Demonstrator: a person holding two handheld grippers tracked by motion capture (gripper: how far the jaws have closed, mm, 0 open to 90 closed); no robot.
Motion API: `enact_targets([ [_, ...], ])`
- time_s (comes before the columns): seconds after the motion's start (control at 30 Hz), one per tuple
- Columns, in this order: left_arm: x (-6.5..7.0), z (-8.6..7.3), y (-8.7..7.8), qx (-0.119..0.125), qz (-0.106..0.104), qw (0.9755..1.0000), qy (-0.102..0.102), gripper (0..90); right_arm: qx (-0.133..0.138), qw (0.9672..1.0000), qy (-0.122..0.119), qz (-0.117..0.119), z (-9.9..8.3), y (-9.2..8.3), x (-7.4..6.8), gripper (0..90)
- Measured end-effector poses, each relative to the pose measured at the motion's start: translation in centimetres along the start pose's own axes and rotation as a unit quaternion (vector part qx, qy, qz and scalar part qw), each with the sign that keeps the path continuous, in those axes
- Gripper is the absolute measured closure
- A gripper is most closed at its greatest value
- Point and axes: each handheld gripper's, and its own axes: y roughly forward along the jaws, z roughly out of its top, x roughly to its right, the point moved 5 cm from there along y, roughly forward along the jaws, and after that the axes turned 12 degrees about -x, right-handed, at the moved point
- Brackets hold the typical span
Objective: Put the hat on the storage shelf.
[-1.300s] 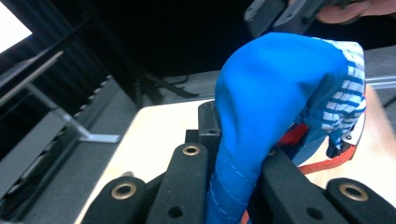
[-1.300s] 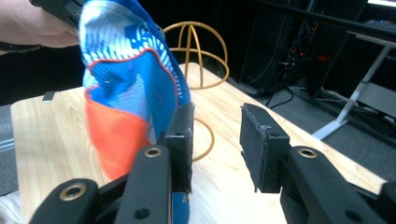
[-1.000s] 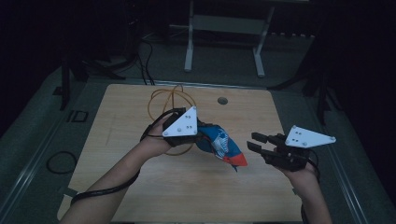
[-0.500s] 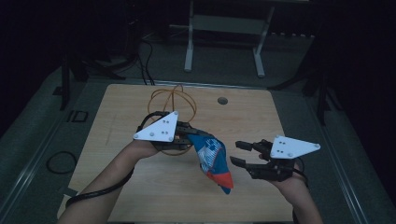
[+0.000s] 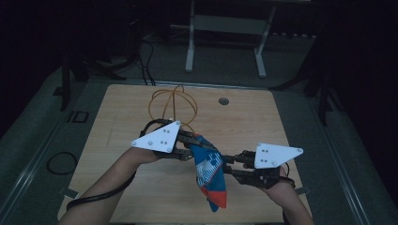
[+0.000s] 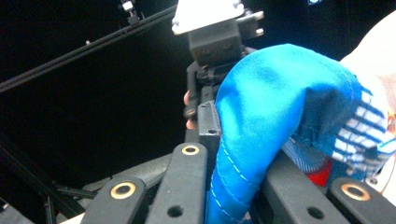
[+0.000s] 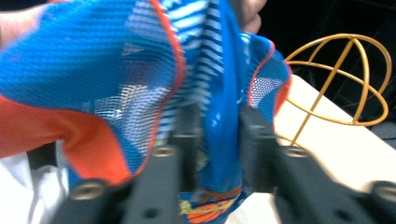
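Cloth: a blue, white and orange garment, held up over the near middle of the table between my two grippers. In the high view my left gripper holds its upper end, and the rest hangs down toward me in a narrow drape ending in an orange tip. My right gripper reaches in from the side at mid-height. I judge this is meant to take a second hold so the piece can be spread or folded. A wire frame sits behind, well apart from the cloth.

Left gripper view: my left gripper is clenched on a blue hemmed fold of the cloth, which bulges above the jaws.

Right gripper view: my right gripper has blue fabric between its jaws, but the picture is blurred and a gap remains. I cannot tell whether it is closed on it. The wire frame stands on the table beyond.
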Motion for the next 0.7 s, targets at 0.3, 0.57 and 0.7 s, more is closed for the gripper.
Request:
enact_targets([
  [0.3, -0.2, -0.7, -0.8, -0.035, 0.021, 0.9991, -0.008, 81.9, -0.017, 0.9995, 0.007, -0.026, -0.1, -0.2, 0.5, 89.9],
  [0.57, -0.7, -2.1, -3.3, -0.075, 0.066, 0.9939, -0.047, 76.8, -0.01, 0.9989, 0.029, -0.035, -0.1, -1.2, 1.6, 89.9],
  [0.7, -1.0, -2.9, -4.5, -0.109, 0.084, 0.9864, -0.09, 68.8, 0.0, 0.9986, 0.037, -0.038, 0.1, -1.8, 2.1, 89.9],
])
